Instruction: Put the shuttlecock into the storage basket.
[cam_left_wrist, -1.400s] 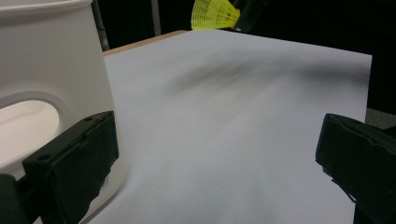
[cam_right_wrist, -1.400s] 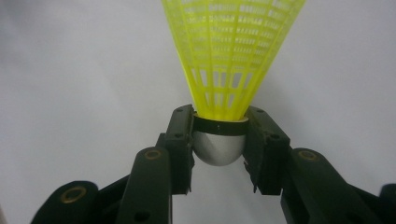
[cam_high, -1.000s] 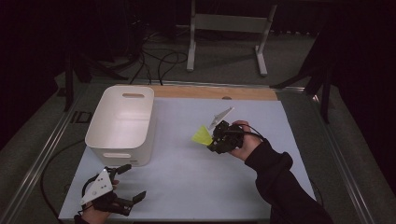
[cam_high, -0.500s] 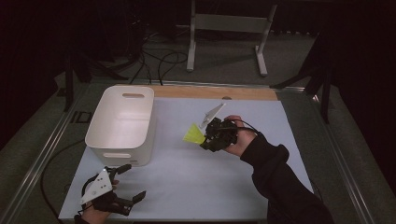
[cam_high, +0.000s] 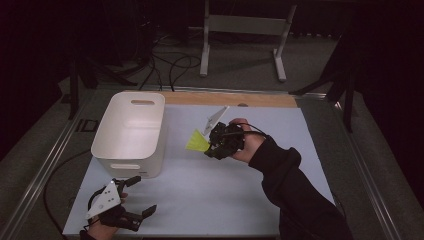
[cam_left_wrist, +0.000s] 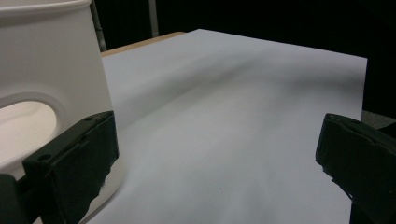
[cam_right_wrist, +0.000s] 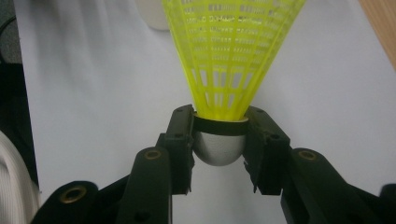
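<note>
Holding the shuttlecock (cam_right_wrist: 231, 56) by its rounded silver-white base, your right gripper (cam_right_wrist: 219, 144) has both jaws pressed against the sides of that base, just under the black band. The yellow skirt fans away from the jaws. In the high view the shuttlecock (cam_high: 198, 141) is lifted off the white mat (cam_high: 220, 195), skirt pointing toward the bin (cam_high: 131, 131), with a clear gap between the two. Your right gripper (cam_high: 212, 145) sits near the middle of the mat, your sleeve (cam_high: 295, 195) running back toward the near right edge.

Your left gripper (cam_high: 131, 207) rests low at the near left corner of the mat, just in front of the bin. Its jaws stand wide apart with nothing between them; in the left gripper view only bare mat (cam_left_wrist: 233, 130) lies in the gap. One jaw there is close beside the bin's wall (cam_left_wrist: 51, 60), next to the handle cutout; whether it touches you cannot tell.

The bin stands upright on the left part of the mat, open side up.
</note>
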